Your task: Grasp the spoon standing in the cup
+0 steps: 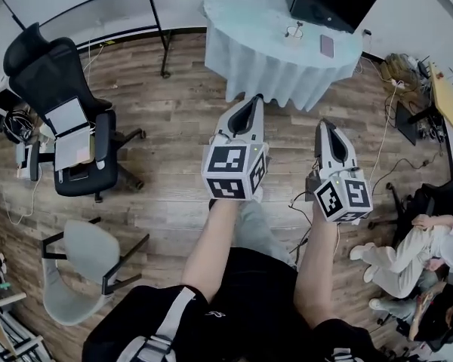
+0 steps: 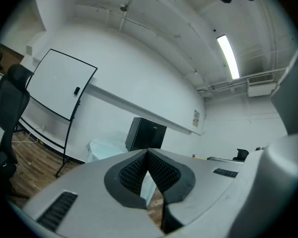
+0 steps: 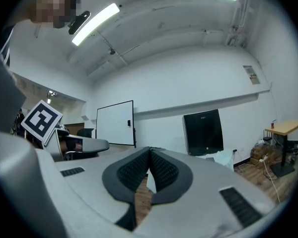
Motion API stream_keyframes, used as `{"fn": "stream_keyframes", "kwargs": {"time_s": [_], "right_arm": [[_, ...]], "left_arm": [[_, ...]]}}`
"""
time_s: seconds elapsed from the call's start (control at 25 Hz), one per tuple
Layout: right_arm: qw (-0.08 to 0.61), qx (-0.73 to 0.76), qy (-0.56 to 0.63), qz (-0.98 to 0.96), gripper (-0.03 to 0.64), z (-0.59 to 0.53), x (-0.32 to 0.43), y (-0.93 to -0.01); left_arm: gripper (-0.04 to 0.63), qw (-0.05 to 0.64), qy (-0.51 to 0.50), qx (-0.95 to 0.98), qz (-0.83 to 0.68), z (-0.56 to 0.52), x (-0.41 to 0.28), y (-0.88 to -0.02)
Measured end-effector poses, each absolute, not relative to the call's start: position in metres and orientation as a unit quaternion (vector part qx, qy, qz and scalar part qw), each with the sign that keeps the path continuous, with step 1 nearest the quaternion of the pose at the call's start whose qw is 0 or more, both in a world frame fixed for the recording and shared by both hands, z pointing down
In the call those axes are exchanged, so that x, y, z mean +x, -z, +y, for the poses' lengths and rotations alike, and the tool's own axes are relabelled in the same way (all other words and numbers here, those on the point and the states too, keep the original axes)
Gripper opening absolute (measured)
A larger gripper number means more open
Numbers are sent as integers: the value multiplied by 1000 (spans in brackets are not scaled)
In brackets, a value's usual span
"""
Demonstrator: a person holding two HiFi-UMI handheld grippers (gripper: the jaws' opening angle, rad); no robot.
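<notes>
Left gripper (image 1: 253,100) and right gripper (image 1: 322,125) hang clenched and empty over wooden floor (image 1: 174,127), draped table (image 1: 264,70) ahead of them, no cup or spoon in sight, grasp not yet begun.

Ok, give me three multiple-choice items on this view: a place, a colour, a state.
1. Where is the cloth-covered table? A beyond the left gripper and right gripper; B behind the person; C at far left.
2. Colour of the office chair at left? A red; B black; C yellow.
3. The two grippers are: A both open; B both shut, empty; C shut on a spoon.
Answers: 1 A, the head view shows it past the gripper tips; 2 B, its back is black; 3 B, each gripper view shows jaws together, nothing between.
</notes>
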State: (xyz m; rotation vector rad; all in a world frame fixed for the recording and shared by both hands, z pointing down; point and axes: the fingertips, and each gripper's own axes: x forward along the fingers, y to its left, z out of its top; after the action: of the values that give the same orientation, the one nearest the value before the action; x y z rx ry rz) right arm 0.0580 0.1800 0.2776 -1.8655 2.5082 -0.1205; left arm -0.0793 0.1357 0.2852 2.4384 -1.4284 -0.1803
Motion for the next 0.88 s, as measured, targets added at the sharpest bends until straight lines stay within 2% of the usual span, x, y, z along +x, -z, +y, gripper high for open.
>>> {"fn": "stream_keyframes", "kwargs": {"time_s": [0.4, 0.72, 0.88], "right_arm": [[-17, -599, 101, 794, 5, 79, 117, -334], [25, -573, 113, 811, 5, -9, 143, -322], [52, -565, 113, 815, 5, -36, 151, -311]], "left_arm": [[3, 182, 19, 857, -482, 44, -1, -335], [3, 154, -16, 855, -495, -30, 34, -318], [3, 128, -39, 849, -512, -52, 24, -308]]}}
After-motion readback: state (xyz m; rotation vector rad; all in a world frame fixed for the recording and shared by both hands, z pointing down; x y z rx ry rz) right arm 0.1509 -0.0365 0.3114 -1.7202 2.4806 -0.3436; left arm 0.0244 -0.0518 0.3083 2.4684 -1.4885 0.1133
